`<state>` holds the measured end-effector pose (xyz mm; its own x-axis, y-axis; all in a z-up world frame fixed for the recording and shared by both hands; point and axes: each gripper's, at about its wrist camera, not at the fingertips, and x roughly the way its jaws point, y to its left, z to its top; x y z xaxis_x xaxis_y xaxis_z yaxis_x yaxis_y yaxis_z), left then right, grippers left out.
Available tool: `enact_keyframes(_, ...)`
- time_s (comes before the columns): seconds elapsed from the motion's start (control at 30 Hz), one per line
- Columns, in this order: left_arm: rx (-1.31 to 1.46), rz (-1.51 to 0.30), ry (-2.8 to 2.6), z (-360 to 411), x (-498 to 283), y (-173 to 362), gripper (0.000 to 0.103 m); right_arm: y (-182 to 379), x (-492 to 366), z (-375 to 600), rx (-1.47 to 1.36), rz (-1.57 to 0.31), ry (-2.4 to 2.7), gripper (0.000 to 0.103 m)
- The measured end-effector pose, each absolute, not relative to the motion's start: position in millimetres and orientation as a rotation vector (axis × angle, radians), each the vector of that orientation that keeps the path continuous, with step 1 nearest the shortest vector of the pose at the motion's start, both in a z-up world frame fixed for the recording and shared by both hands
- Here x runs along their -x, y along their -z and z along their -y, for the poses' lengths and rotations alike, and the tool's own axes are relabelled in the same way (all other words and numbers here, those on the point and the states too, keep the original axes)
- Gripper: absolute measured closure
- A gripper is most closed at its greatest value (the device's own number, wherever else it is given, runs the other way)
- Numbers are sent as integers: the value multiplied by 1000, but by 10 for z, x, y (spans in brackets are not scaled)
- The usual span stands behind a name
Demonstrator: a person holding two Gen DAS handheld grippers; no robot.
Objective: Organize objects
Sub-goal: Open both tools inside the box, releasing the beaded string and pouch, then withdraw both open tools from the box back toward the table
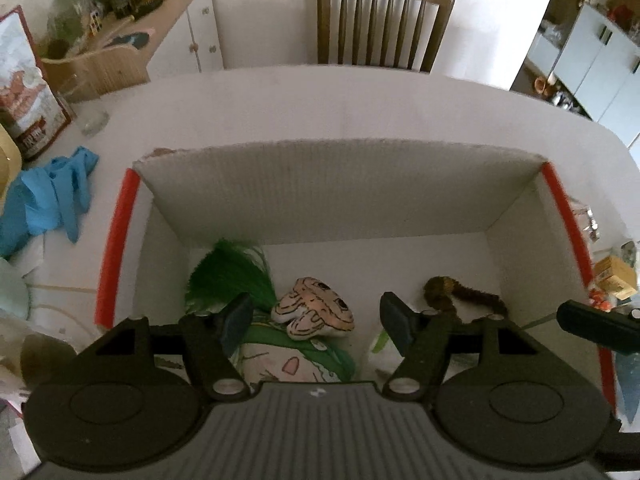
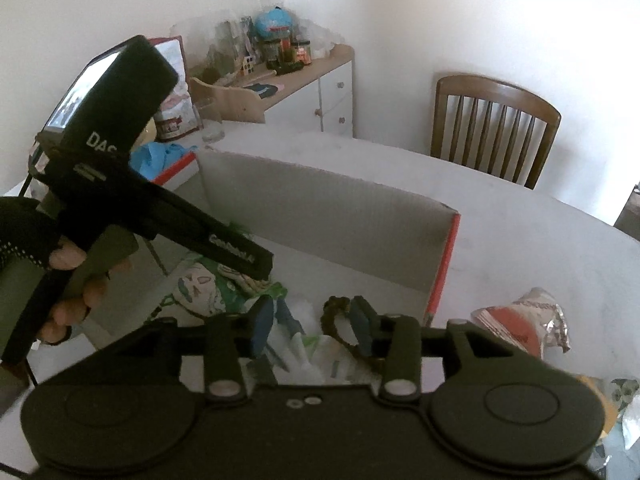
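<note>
A white cardboard box with red edges (image 1: 120, 240) sits on the table and shows in the right wrist view (image 2: 440, 264) too. Inside lie a green feather toy (image 1: 232, 276), a small striped plush (image 1: 316, 308), a green-trimmed printed cloth (image 1: 288, 364) and a brown fuzzy string toy (image 1: 460, 292). My left gripper (image 1: 318, 320) is open and empty, hovering over the plush inside the box. My right gripper (image 2: 312, 328) is open over the box's near right part, above white packets (image 2: 304, 352); the brown toy (image 2: 336, 312) lies by its right finger.
Blue gloves (image 1: 52, 196) and a printed bag (image 1: 28, 92) lie left of the box. A crumpled snack wrapper (image 2: 524, 320) lies to its right. A wooden chair (image 1: 384, 20) stands behind the table. A cluttered white cabinet (image 2: 304, 84) stands at the wall.
</note>
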<state>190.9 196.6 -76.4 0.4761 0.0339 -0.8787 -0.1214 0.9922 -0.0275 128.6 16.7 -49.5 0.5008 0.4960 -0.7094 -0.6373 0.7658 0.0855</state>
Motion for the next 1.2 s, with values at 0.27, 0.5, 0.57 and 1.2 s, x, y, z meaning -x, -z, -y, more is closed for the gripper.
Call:
enact_keyframes(0.27, 81, -971, -85, -1867, -1583, 464, 33, 324, -1136, -43, 173, -760, -701, 52)
enact_keyframes(0.5, 80, -881, -53, -1704, -1201, 216, 33, 164, -973, 139, 137, -731, -709, 44)
enact_keyframes(0.57, 82, -854, -48, -1651, -1087, 149, 33, 115, -922, 198, 127, -719, -709, 42)
enact_keyframes(1.2, 79, -708, -11, -1022, -410, -132, 18, -138, -436, 1047, 20, -631, -682, 8)
